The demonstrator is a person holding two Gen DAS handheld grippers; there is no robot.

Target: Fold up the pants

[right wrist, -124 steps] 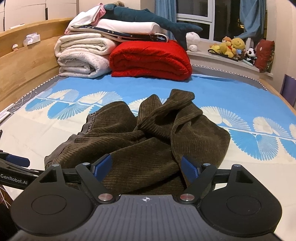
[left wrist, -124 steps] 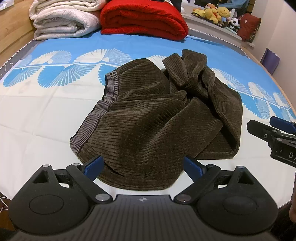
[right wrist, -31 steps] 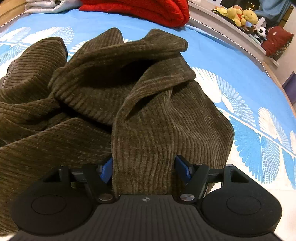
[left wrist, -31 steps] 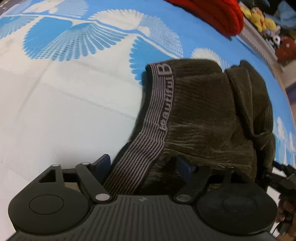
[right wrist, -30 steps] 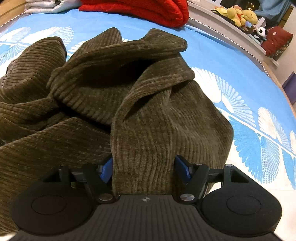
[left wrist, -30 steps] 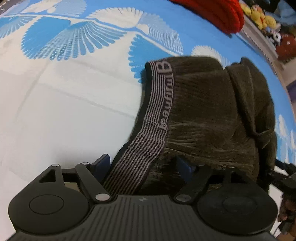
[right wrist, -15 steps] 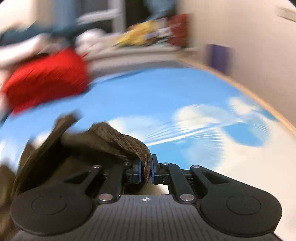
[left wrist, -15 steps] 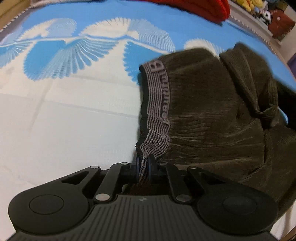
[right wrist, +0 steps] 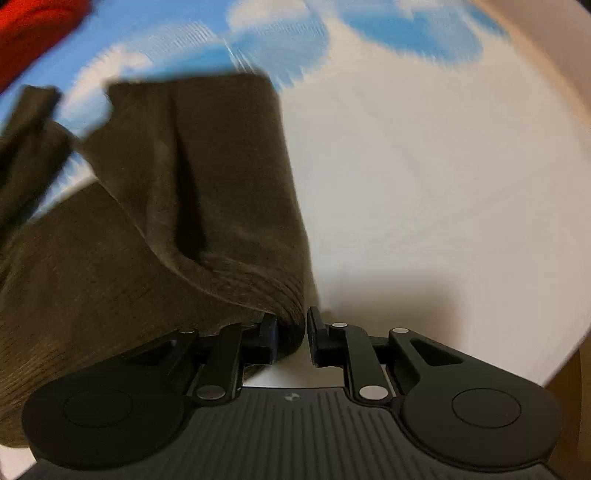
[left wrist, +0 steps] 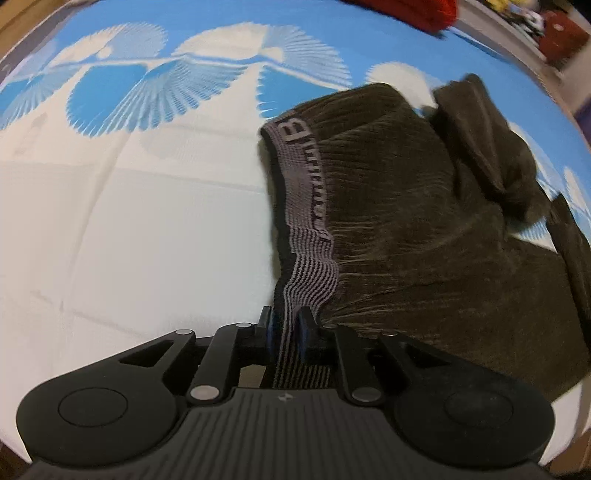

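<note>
Brown corduroy pants [left wrist: 424, 229] lie bunched on bed [left wrist: 147, 229], blue-and-white sheet. Left claw [left wrist: 284, 328] pinches grey striped waistband [left wrist: 306, 206], band running up from the fingers. Right claw [right wrist: 291, 332] pinches a fold of a pant leg [right wrist: 207, 177], cloth draped off to its left; view blurred. Red blanket [right wrist: 33, 29] at far edge

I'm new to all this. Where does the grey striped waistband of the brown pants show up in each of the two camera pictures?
Left wrist view: the waistband runs from upper centre down into the shut left hand-held gripper.
Right wrist view: not in it; only ribbed brown cloth of the pants fills the left half, clamped in the right hand-held gripper.
Shared landmark: the blue and white bedsheet.
</note>
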